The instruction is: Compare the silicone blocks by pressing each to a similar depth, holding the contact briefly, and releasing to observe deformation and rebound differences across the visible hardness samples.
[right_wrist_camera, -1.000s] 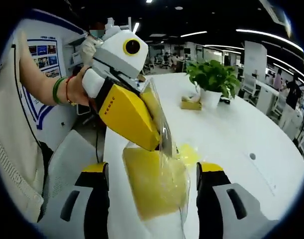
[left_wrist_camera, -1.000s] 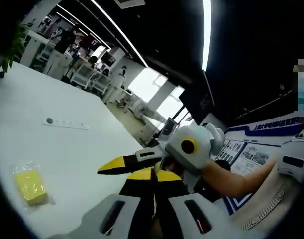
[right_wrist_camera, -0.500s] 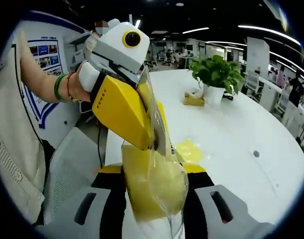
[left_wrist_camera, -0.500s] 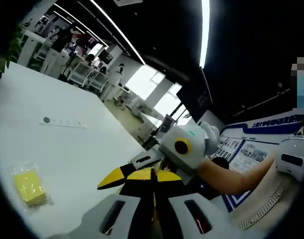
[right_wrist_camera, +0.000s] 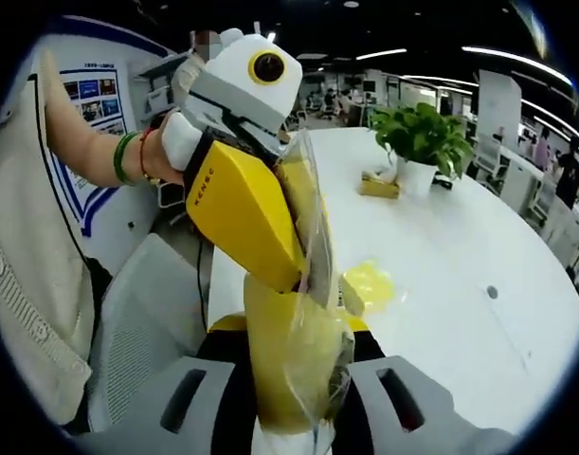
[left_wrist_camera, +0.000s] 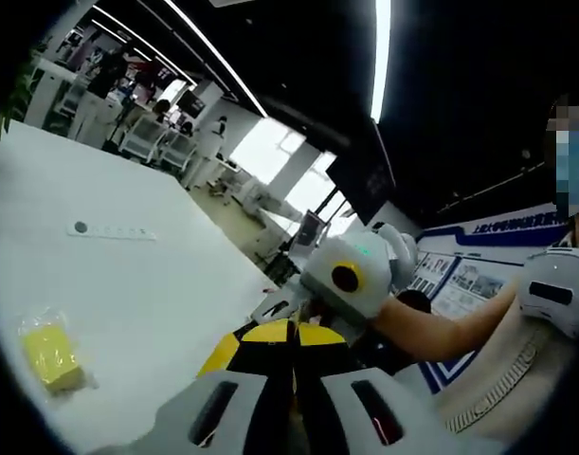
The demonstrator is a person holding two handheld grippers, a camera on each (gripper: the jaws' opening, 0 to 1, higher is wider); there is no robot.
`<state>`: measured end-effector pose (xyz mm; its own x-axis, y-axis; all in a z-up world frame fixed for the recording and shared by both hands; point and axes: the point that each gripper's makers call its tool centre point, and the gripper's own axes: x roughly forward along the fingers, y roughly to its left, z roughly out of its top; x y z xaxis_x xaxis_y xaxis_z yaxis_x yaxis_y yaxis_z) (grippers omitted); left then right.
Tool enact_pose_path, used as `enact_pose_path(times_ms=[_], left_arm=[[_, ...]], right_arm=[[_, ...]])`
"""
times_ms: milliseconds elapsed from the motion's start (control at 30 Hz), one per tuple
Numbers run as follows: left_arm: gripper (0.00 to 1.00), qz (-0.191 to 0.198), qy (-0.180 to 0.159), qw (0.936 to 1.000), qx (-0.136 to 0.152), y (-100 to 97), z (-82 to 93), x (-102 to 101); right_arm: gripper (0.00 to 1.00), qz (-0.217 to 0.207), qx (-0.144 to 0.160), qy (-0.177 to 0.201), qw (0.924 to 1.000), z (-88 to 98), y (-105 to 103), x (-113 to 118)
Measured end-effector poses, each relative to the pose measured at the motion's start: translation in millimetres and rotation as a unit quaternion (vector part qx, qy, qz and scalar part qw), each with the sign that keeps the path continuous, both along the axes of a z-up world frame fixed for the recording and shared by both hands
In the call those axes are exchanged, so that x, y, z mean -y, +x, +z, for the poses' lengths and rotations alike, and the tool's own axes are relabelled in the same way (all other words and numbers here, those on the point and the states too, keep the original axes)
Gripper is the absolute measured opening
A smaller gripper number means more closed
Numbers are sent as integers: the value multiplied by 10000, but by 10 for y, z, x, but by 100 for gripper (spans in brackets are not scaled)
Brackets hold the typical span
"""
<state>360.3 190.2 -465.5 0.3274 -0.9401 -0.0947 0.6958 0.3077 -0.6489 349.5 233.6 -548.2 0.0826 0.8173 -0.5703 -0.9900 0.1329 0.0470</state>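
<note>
silicone block point(right_wrist_camera: 284, 365), yellow, glossy bag | right gripper point(right_wrist_camera: 287, 355) jaws squeezing it | left gripper point(right_wrist_camera: 303, 275) jaws pinch bag

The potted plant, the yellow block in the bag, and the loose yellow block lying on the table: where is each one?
potted plant point(right_wrist_camera: 420, 136): right gripper view, on its green leaves.
bagged yellow block point(right_wrist_camera: 291, 365): right gripper view, on the block's face between the jaws.
loose yellow block point(left_wrist_camera: 52, 355): left gripper view, on its top face.
</note>
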Motion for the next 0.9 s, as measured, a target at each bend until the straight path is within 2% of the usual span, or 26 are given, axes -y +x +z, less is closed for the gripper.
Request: enact_pose_path(times_ms=[33,233,333,667,900], left_arm=[[0,-1,8,10000,10,0,-1,0],[0,-16,22,10000,12,-27,0,0],[0,-44,40,9999,125,-70,32,14],[0,-69,134,9997,167,-85,16,21],[0,-77,181,9997,161,-87,-7,30]], right_arm=[[17,-8,-54,-9,10000,-1,-6,-2],[16,83,146,47,9998,16,-38,-3],[16,156,238,115,9995,49,-57,-6],[16,184,-2,89,9998,20,-113,-1],[17,150,-21,51,9999,-7,-112,12]])
